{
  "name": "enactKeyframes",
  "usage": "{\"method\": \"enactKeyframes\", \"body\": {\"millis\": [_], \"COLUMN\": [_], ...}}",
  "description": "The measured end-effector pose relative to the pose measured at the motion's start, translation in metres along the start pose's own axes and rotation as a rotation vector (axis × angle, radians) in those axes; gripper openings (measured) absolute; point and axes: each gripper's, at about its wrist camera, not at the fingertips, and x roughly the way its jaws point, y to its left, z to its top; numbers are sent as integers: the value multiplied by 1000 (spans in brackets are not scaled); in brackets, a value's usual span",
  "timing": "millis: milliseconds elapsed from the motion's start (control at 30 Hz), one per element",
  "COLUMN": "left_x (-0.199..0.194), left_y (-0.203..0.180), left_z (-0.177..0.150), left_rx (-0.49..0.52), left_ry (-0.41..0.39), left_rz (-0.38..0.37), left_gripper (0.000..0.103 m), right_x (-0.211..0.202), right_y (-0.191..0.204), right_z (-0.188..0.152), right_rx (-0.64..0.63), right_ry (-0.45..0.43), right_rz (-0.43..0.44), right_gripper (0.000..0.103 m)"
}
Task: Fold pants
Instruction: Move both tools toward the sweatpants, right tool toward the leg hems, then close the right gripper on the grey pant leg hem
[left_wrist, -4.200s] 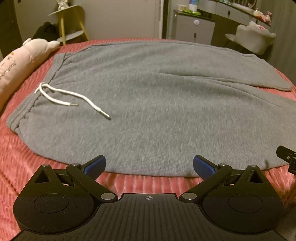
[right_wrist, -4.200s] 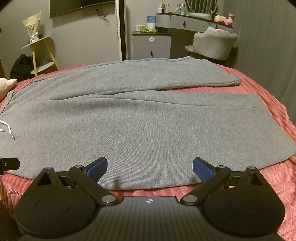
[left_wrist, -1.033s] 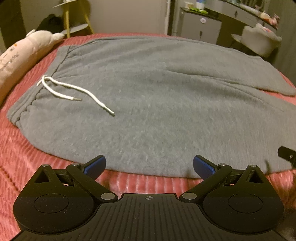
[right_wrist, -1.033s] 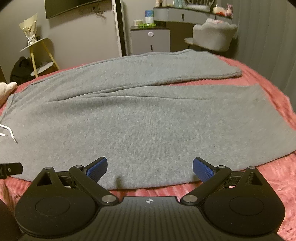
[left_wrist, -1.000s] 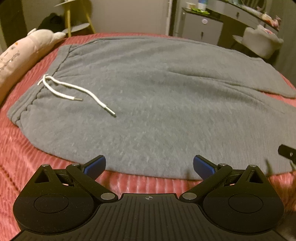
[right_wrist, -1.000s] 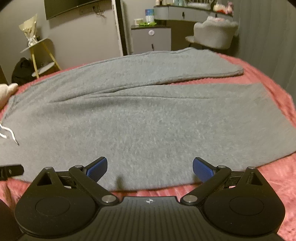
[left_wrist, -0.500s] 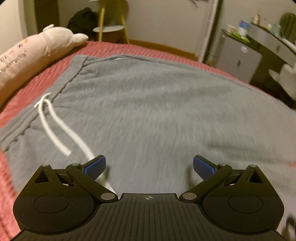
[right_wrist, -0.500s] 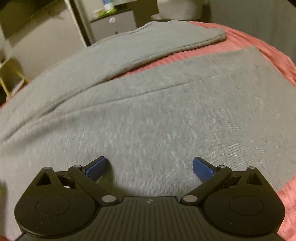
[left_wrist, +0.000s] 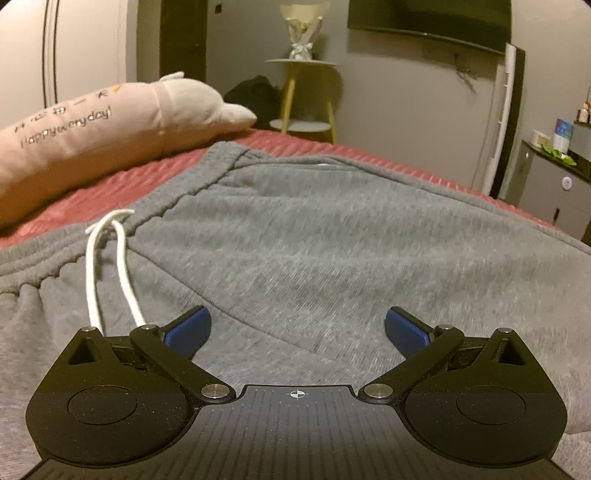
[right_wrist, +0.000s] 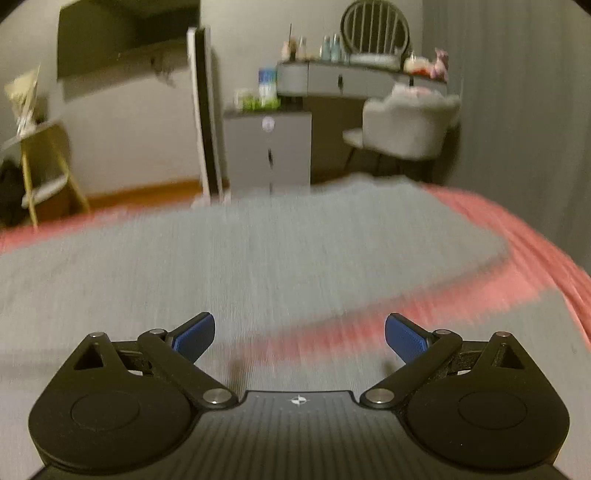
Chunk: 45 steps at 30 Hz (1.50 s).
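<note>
Grey sweatpants (left_wrist: 332, 229) lie flat on a pink ribbed bedspread (left_wrist: 122, 181). In the left wrist view the waistband (left_wrist: 177, 192) runs up the left, with a white drawstring (left_wrist: 122, 266) trailing towards my left finger. My left gripper (left_wrist: 297, 328) is open and empty, low over the hip area. In the blurred right wrist view my right gripper (right_wrist: 299, 332) is open and empty, low over the pants (right_wrist: 221, 251) where the two legs part and a strip of bedspread (right_wrist: 369, 325) shows between them.
A long pink plush pillow (left_wrist: 92, 129) lies on the bed left of the waistband. Beyond the bed stand a yellow stool (left_wrist: 306, 96), a grey cabinet (right_wrist: 269, 147), a dresser and a padded chair (right_wrist: 406, 122). The bed's right edge falls away (right_wrist: 546, 258).
Both grippers have moved forward from the near hem, over the pants. The left now sits by the drawstring and waistband; the right is over the gap between the legs. Both stay open.
</note>
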Motion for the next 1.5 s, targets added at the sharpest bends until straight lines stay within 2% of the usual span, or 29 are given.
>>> {"method": "enactKeyframes", "body": {"millis": [67, 167, 233, 300, 400, 467, 567, 600, 633, 667, 700, 733, 800, 867, 967, 1033, 1100, 1133, 1167, 1233, 1267, 1300, 1333, 1367, 1400, 1500], "left_x": [-1, -1, -1, -1, -1, -2, -2, -2, -2, -2, -1, -1, -1, -2, -1, -1, -2, -2, -3, -2, -2, -2, -2, -3, -3, -3], "left_y": [2, 1, 2, 3, 2, 2, 2, 2, 2, 2, 3, 3, 4, 4, 6, 7, 9, 10, 11, 11, 10, 10, 10, 10, 11, 11], "left_z": [-2, -3, -5, -6, -8, -9, -10, -10, -10, -10, -9, -9, -9, -9, -8, -8, -7, -7, -7, -6, -6, -7, -7, -7, -8, -9], "left_rx": [-4, -2, -6, -9, -6, -2, -1, -1, -2, -4, -6, -8, -11, -15, -23, -30, -36, -42, -48, -48, -45, -45, -47, -49, -51, -53], "left_ry": [-5, -6, -8, -12, -24, -30, -34, -34, -34, -34, -34, -33, -32, -32, -30, -30, -30, -31, -31, -28, -27, -28, -29, -30, -33, -38], "left_rz": [-3, -1, -5, -8, -6, -5, -5, -5, -6, -8, -10, -12, -16, -20, -28, -34, -41, -46, -50, -50, -48, -47, -49, -50, -52, -54], "left_gripper": [103, 103, 103, 103, 103, 103, 103, 103, 103, 103, 103, 103, 103, 103, 103, 103, 103, 103, 103, 103, 103, 103, 103, 103, 103, 103], "right_x": [44, 115, 152, 185, 208, 223, 236, 234, 234, 229, 222, 210, 179, 131, 42, -1, -39, -49, -56, -51, -48, -45, -42, -39, -33, -3], "right_y": [2, -2, -11, -17, -18, -17, -6, -4, -5, -9, -15, -20, -34, -53, -85, -93, -98, -101, -108, -120, -122, -119, -112, -106, -98, -72], "right_z": [33, 79, 97, 108, 103, 96, 92, 94, 93, 94, 92, 90, 82, 65, 16, -22, -62, -74, -82, -77, -70, -63, -58, -54, -51, -38], "right_rx": [49, 208, 353, 455, 533, 527, 466, 440, 402, 397, 424, 452, 482, 528, 613, 617, 607, 615, 633, 599, 550, 483, 406, 338, 268, 82], "right_ry": [26, 98, 156, 210, 237, 259, 236, 234, 232, 228, 216, 208, 150, 67, -32, -51, -61, -56, -53, -29, -47, -70, -85, -102, -127, -103], "right_rz": [-16, -38, -44, -75, -153, -179, -209, -224, -242, -226, -189, -163, -113, -62, -11, -51, -168, -219, -238, -182, -151, -164, -211, -251, -269, -237], "right_gripper": [91, 70, 49, 49, 49, 50, 48, 36, 18, 15, 5, 4, 3, 3, 3, 2, 1, 6, 6, 6, 8, 20, 38, 45, 56, 60]}}
